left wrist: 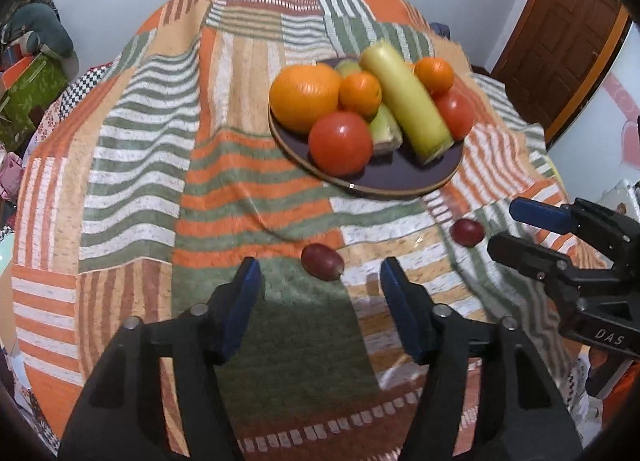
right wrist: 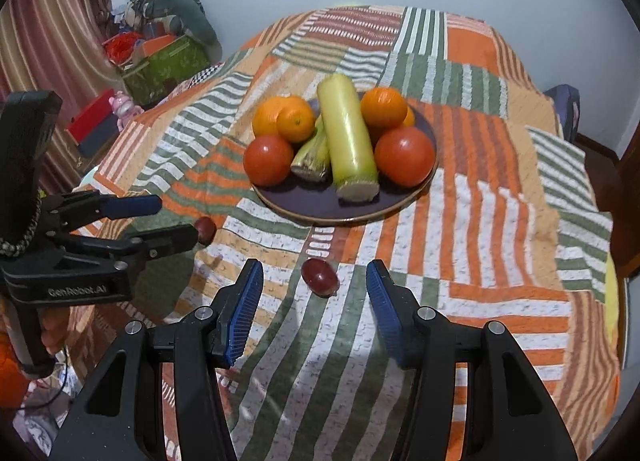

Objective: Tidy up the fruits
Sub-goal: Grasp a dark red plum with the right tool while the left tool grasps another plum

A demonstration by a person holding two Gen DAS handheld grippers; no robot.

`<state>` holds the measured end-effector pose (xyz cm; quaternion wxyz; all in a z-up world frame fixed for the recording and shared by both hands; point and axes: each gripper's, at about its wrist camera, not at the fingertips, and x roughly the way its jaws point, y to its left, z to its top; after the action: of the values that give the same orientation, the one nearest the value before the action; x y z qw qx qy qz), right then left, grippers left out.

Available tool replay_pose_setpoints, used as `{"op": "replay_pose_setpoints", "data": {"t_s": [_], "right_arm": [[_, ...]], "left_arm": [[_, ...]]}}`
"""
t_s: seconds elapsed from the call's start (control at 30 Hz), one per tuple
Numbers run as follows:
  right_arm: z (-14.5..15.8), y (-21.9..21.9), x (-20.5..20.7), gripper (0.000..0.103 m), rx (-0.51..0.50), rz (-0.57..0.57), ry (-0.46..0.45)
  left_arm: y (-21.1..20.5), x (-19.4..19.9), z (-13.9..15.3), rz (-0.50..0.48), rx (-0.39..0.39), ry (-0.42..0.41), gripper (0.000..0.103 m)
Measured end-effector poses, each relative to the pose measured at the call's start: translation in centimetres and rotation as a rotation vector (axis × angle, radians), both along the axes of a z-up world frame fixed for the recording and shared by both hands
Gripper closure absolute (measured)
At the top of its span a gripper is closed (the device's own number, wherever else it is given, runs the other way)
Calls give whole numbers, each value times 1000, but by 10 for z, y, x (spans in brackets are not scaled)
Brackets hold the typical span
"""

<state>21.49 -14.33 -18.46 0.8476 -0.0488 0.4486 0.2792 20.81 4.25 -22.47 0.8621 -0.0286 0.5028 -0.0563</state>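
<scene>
Two dark red grapes lie on the patchwork cloth in front of a dark plate (left wrist: pixel 360 189) (right wrist: pixel 348 217). The plate holds oranges (left wrist: pixel 305 96), tomatoes (left wrist: pixel 340 143) and a long pale-green vegetable (left wrist: pixel 408 101). My left gripper (left wrist: pixel 320 265) (right wrist: pixel 176 219) is open and tilted down. One grape (left wrist: pixel 322 267) (right wrist: pixel 205 229) sits just past its fingertips, with no pad touching it. My right gripper (right wrist: pixel 314 265) (left wrist: pixel 504 225) is also open, and the other grape (right wrist: pixel 319 277) (left wrist: pixel 467 232) lies just ahead between its blue pads, untouched.
The cloth (right wrist: pixel 460 221) drapes over the table edges on every side. Boxes and clutter (right wrist: pixel 160 61) stand at the far left by a striped curtain. A wooden door (left wrist: pixel 568 41) is at the far right. The two grippers are close side by side.
</scene>
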Motion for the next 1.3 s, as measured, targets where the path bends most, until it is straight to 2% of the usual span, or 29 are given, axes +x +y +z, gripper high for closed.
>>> {"op": "replay_pose_setpoints", "data": {"t_s": [0.13, 0.3, 0.37, 0.43, 0.5, 0.73, 0.97, 1.3], "right_arm": [[-13, 6, 3, 65, -5, 18, 36], [-22, 11, 4, 69, -25, 23, 37], [-23, 10, 5, 72, -22, 22, 37], [-24, 9, 5, 81, -16, 26, 47], [-25, 8, 6, 83, -17, 26, 45], [-25, 11, 8, 84, -30, 22, 35], [-27, 22, 13, 84, -38, 55, 24], [-12, 13, 10, 84, -14, 42, -15]], "left_arm": [[4, 5, -13, 1, -13, 28, 60], [9, 8, -15, 8, -33, 10, 66], [8, 9, -15, 4, -33, 7, 68], [7, 10, -16, 2, -32, 3, 69], [6, 11, -16, 0, -26, -2, 71], [2, 13, -17, -19, -21, -11, 76], [-1, 11, -17, -27, -7, -19, 77], [-1, 5, 6, -31, -30, -59, 77]]}}
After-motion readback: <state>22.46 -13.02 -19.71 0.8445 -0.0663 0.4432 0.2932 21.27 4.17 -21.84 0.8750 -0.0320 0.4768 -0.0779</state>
